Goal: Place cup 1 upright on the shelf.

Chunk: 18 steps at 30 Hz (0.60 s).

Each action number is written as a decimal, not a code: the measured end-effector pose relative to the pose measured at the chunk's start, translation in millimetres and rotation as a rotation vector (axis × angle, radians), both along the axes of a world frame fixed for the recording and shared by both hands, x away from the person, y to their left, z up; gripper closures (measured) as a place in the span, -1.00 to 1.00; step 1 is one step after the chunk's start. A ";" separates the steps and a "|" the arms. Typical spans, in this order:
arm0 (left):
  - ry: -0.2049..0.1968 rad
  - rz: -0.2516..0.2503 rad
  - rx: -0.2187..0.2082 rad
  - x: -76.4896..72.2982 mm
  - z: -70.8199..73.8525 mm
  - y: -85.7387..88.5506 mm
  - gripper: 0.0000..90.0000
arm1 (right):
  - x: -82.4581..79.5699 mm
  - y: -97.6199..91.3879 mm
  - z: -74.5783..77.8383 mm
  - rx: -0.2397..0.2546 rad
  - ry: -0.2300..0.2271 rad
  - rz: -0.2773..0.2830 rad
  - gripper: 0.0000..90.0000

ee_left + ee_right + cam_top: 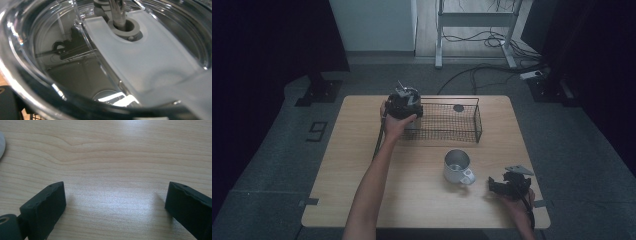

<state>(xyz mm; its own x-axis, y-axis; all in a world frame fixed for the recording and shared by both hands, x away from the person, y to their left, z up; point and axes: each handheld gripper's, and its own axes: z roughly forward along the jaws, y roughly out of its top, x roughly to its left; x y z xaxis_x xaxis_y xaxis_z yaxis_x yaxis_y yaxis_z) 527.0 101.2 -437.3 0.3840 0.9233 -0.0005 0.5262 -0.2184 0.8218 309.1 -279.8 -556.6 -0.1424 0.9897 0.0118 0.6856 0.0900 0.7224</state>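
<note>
Your left gripper [404, 105] sits at the left end of the wire basket [477, 120], near the desk's far edge, with a clear lid [140, 50] pressed close before its camera. It seems to be gripping that lid, though you cannot tell how its jaws stand. The lid is not yet on the metal mug [458, 166], which stands open toward the desk's near right. Your right gripper [115, 202] rests spread wide at the near right corner, holding nothing.
</note>
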 end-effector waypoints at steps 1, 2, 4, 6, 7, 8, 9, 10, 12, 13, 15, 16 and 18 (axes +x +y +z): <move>0.004 0.000 0.002 0.3 -1.1 -0.3 -0.91 | 0.0 0.0 0.0 0.000 0.000 0.000 -0.94; 0.006 0.000 0.004 0.5 -2.3 -0.8 -0.91 | 0.0 0.0 0.0 0.000 0.000 0.000 -0.94; 0.009 0.001 0.008 1.1 -4.4 -1.7 -0.91 | 0.0 0.0 0.0 0.000 0.000 0.000 -0.94; 0.013 0.001 0.009 1.5 -6.0 -2.5 -0.91 | 0.0 0.0 0.0 0.000 0.000 0.001 -0.94; 0.015 0.002 0.010 1.7 -6.8 -2.9 -0.91 | 0.0 0.0 0.0 0.000 0.000 0.001 -0.94; 0.017 0.003 0.009 1.8 -7.4 -3.3 -0.91 | 0.0 0.0 0.0 0.000 0.000 0.001 -0.94; 0.018 0.004 0.010 2.0 -7.8 -3.5 -0.91 | 0.0 0.0 0.0 0.000 0.000 0.001 -0.94; 0.020 0.003 0.014 2.1 -8.2 -3.7 -0.91 | 0.0 0.0 0.0 0.000 0.000 0.001 -0.94; 0.022 0.004 0.015 2.4 -9.2 -3.9 -0.91 | 0.0 0.0 0.0 0.000 0.000 0.001 -0.93; 0.023 0.005 0.014 2.5 -9.5 -3.8 -0.91 | 0.0 0.0 0.0 0.000 0.000 0.001 -0.94; 0.026 0.006 0.013 2.8 -10.3 -3.7 -0.91 | 0.0 0.0 0.0 0.000 0.000 0.001 -0.93; 0.029 0.008 0.013 2.8 -10.9 -3.8 -0.91 | 0.0 0.0 0.0 0.000 -0.001 0.001 -0.93; 0.032 0.010 0.020 3.1 -12.4 -4.1 -0.91 | 0.0 0.0 0.0 0.000 -0.001 0.001 -0.93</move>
<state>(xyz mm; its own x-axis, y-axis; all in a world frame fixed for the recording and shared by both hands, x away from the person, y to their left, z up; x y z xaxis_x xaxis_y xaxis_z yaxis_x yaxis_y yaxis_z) 530.0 97.1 -449.7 0.3750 0.9270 0.0055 0.5544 -0.2290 0.8001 309.0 -279.8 -556.6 -0.1437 0.9896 0.0118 0.6851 0.0909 0.7228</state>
